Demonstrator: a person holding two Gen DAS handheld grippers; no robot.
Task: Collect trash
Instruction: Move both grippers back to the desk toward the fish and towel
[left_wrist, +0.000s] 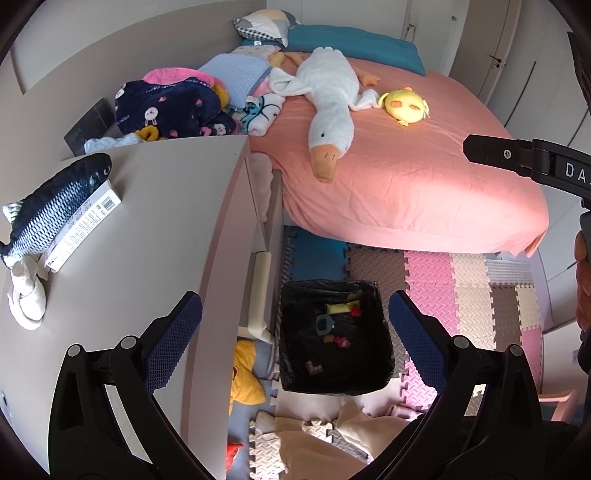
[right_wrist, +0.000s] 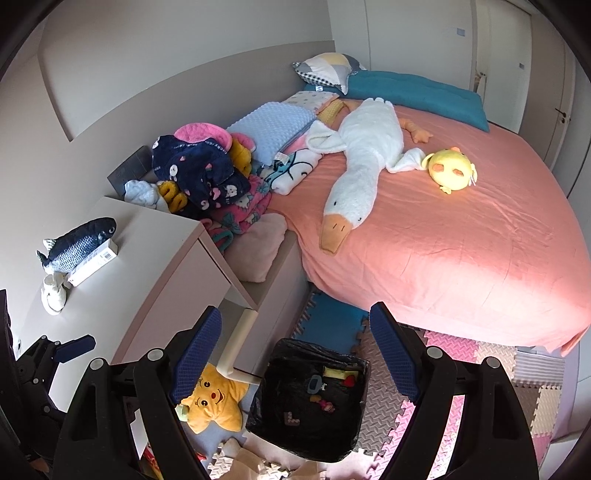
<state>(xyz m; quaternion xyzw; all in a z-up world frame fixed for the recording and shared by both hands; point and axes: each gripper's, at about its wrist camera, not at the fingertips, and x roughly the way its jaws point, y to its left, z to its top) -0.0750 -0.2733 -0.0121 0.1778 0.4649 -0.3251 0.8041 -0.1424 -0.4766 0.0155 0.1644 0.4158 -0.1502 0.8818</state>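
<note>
A black-lined trash bin (left_wrist: 376, 369) stands on the foam floor mat beside the bed; it also shows in the right wrist view (right_wrist: 266, 410). Several small bits of trash lie inside it, among them a yellow piece (left_wrist: 341, 307) and a grey piece (left_wrist: 324, 325). My left gripper (left_wrist: 295, 332) is open and empty, held high above the bin. My right gripper (right_wrist: 295, 354) is open and empty, also above the bin. The left gripper's blue fingers (right_wrist: 74, 347) show at the lower left of the right wrist view.
A beige dresser (left_wrist: 155, 221) stands left of the bin, with a fish plush (left_wrist: 55, 203), a white box (left_wrist: 85, 225) and a white sock toy (left_wrist: 26, 295) on it. The pink bed (right_wrist: 461, 240) holds a goose plush (right_wrist: 358, 173), a yellow plush (right_wrist: 452, 170) and piled blankets (right_wrist: 207, 173). A yellow star plush (right_wrist: 214, 402) lies on the floor.
</note>
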